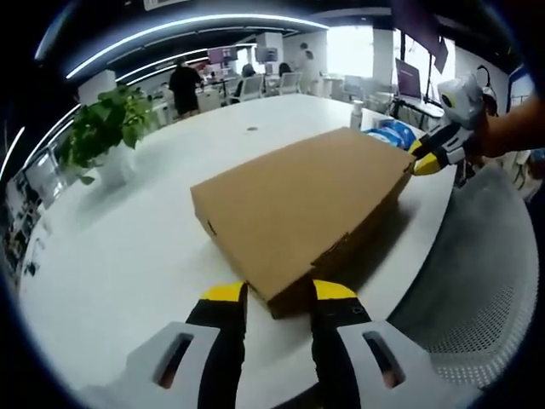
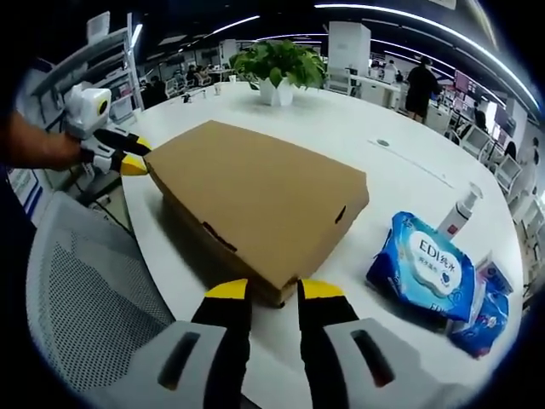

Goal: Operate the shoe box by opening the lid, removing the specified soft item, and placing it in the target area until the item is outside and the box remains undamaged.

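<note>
White surface [image 1: 128, 256] spread wide, carrying closed cardboard shoe box [image 1: 302, 204] near its edge, lid down. Grey mesh chair [image 2: 77, 290] just beside. Potted plant [image 1: 106, 128] far off. Blue wet-wipe packs [image 2: 430, 273] and spray bottle [image 2: 460, 213] plain in right gripper view. Left gripper [image 1: 279, 294] and right gripper [image 2: 262, 291] apart, straddling opposite box corners.

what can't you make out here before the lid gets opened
- Contents of the shoe box: hidden in both views by the closed lid.
- Whether the left gripper touches the box corner: its tips straddle it, contact unclear.
- Blue wipes pack: small print unreadable in the right gripper view; in the left gripper view the box hides most of it.
</note>
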Tool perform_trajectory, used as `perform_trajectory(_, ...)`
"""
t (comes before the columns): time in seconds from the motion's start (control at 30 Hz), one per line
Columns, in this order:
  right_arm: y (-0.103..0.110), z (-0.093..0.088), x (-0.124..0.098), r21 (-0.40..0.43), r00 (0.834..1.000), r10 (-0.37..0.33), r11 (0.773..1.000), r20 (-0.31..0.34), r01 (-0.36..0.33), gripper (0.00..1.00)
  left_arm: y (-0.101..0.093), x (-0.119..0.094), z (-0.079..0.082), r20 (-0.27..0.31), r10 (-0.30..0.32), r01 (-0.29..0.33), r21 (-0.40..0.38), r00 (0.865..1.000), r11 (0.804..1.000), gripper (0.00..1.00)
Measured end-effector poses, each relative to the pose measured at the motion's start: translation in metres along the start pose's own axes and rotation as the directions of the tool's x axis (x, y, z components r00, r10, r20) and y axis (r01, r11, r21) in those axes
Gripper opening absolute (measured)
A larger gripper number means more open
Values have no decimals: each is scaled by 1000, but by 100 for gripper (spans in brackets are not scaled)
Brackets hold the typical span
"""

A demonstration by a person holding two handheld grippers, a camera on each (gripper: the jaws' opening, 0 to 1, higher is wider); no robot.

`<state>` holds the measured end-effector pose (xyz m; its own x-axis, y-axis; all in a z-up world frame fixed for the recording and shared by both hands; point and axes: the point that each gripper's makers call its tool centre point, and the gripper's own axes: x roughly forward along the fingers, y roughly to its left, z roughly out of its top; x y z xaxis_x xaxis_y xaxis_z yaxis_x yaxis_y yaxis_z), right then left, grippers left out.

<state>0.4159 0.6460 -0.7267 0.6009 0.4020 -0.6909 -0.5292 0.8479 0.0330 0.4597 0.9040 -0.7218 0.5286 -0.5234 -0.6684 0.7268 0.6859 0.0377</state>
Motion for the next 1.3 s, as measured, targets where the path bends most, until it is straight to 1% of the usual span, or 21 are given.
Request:
perform_trajectory(0.23, -15, 3, 2, -9, 1000, -6, 1000, -2, 6, 18, 5, 15, 16, -2, -3, 3, 15, 1000, 1000, 27)
perform_trajectory(0.33, -26, 6, 4, -11, 1000, -13, 1000, -4, 13, 18, 6, 23, 23, -2, -2, 2, 19, 1000, 1000, 27)
perform_trajectory(0.67, -50, 15, 12, -23, 1000, -22, 999, 2, 22, 18, 13, 42, 42, -6, 4, -4, 23, 1000, 1000, 27)
perform_trajectory(0.83, -63, 21, 16, -27, 1000, -27, 999, 5, 27, 18, 17, 50, 53, -3, 6, -6, 44, 1000, 999, 26)
perform_trajectory(1.03, -75, 26, 22, -32, 1000, -30, 999, 7, 30, 17, 22, 59, 62, -6, 8, -8, 52, 1000, 999, 26)
perform_trajectory(1.3, -83, 29, 25, -27, 999, -32, 999, 12, 32, 17, 26, 67, 67, -2, 6, -5, 47, 1000, 999, 26)
